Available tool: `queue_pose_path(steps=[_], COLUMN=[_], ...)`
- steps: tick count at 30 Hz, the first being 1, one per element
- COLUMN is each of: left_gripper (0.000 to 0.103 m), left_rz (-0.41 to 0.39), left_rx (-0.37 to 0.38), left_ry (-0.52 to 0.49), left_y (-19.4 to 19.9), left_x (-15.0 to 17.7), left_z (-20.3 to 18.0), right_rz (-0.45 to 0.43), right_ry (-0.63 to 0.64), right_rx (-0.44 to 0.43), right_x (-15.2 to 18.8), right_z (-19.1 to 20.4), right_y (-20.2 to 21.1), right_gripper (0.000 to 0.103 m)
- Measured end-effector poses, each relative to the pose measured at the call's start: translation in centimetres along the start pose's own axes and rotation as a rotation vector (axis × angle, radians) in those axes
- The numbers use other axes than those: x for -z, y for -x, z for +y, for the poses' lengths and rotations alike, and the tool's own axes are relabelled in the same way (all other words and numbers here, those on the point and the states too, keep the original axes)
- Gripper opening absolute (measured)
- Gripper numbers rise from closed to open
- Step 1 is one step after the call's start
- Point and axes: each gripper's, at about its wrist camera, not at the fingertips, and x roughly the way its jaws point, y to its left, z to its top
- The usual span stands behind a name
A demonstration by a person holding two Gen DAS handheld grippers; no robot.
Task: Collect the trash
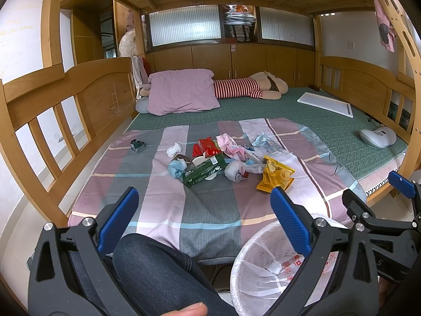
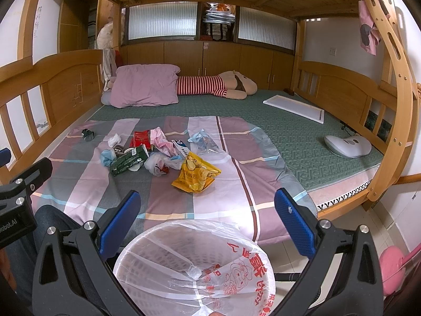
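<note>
Beyond the lined waste basket (image 2: pixel 194 268), which stood on the floor against the near edge of the bed, the trash lay heaped on the checked sheet (image 2: pixel 168 192). I held both tools back over the basket: the right gripper (image 2: pixel 208 226) had its jaws spread wide with nothing between them, and the left gripper (image 1: pixel 205 226) was likewise spread and empty, hanging above the person's knee (image 1: pixel 158 271) just to the left of the basket.

Nearest the basket lay the yellow snack bag (image 2: pixel 196 175); farther from it, and to the left, sat the green carton (image 2: pixel 129 160) with a white plastic bag (image 2: pixel 158 166) touching its right end. A small dark wad (image 2: pixel 88 134) sat apart, farthest left.

I judged the risks as these. The snack bag looked open at its far end, so pinching it by the wrong edge could spill crumbs onto the sheet. The pile was tangled, and a grab at the plastic bag might drag its neighbours off the bed. The liner hung loosely over the basket rim, and a pad catching it on release could pull it inward.
</note>
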Motion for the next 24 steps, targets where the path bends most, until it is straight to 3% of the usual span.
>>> queue_pose_path(steps=[12, 14, 19, 21, 24], left_gripper=[0.1, 0.1, 0.094, 0.09, 0.083], left_rz=[0.029, 0.063, 0.234, 0.252, 0.227], left_rx=[0.027, 0.037, 0.194, 0.211, 0.176], left_ry=[0.016, 0.016, 0.036, 0.038, 0.098], left_y=[-0.8, -1.8, -6.9, -8.1, -9.4], left_x=[0.4, 0.5, 3.2, 4.0, 3.5], left_z=[0.4, 0.6, 1.1, 1.7, 4.5], right_rz=[0.002, -0.002, -0.007, 0.008, 0.037], right_ry=[-0.005, -0.007, -0.008, -0.01, -0.002], right_rx=[0.005, 0.01, 0.056, 0.07, 0.053], right_x=[0.5, 0.8, 0.8, 0.5, -0.1], right_z=[0.0, 0.0, 0.1, 0.0, 0.2], right_y=[-0.2, -0.3, -1.2, -2.0, -3.3], right_gripper=[0.1, 0.1, 0.1, 0.1, 0.1])
